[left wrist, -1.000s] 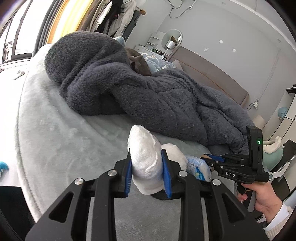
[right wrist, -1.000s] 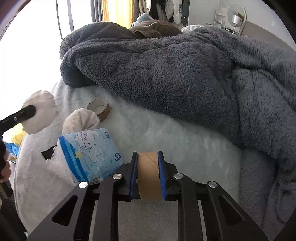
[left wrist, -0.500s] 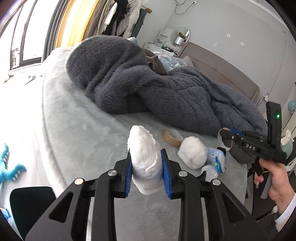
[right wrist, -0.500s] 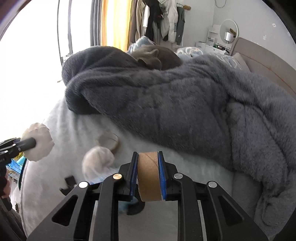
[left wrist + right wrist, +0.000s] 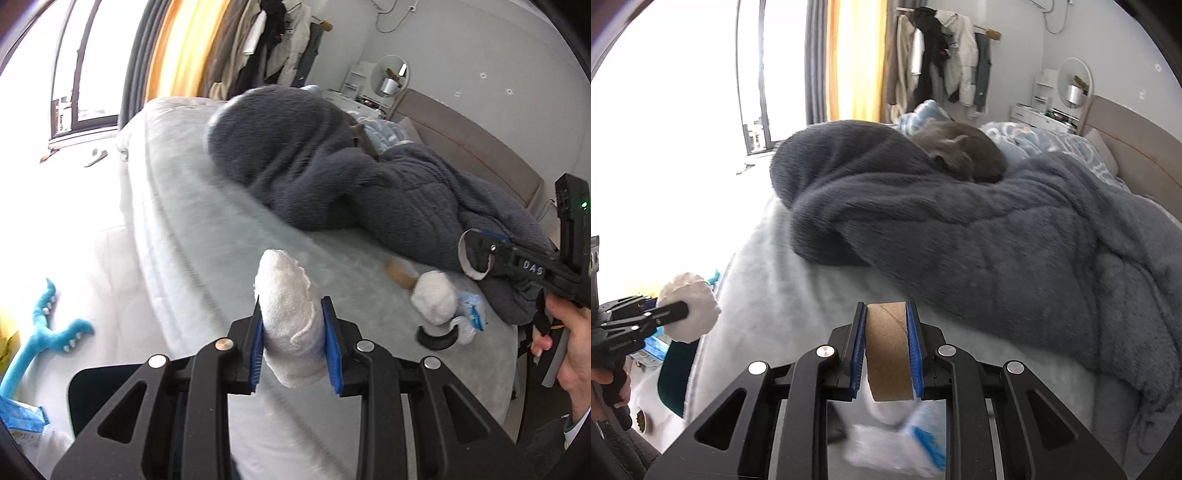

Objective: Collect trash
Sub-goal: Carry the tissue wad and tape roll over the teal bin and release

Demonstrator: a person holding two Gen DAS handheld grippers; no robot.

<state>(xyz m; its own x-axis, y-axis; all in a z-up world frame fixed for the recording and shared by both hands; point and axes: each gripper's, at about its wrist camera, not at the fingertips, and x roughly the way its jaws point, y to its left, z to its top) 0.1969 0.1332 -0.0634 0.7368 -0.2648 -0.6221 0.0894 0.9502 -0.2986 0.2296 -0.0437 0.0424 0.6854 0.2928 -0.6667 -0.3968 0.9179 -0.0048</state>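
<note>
My left gripper [image 5: 293, 347] is shut on a crumpled white tissue wad [image 5: 290, 314], held above the bed's near edge; it also shows in the right wrist view [image 5: 690, 308]. My right gripper [image 5: 886, 354] is shut on a cardboard tape roll [image 5: 888, 354], held above the bed; it shows in the left wrist view [image 5: 476, 258] at the right. On the pale bedsheet [image 5: 207, 236] lie another cardboard roll [image 5: 400, 275], a white tissue ball [image 5: 434, 301], a blue-and-white tissue pack [image 5: 471, 312] and a black ring [image 5: 436, 338].
A dark grey fleece blanket [image 5: 979, 229] covers most of the bed, with a grey cat [image 5: 960, 151] curled on top. A blue plush toy [image 5: 44, 332] lies on the floor at the left. A dark bin [image 5: 107, 391] stands below the bed edge. A headboard [image 5: 480, 147] lies far right.
Both grippers have lifted and pulled back from the bed, each still holding its item. The remaining trash on the sheet now sits lower and farther off.
</note>
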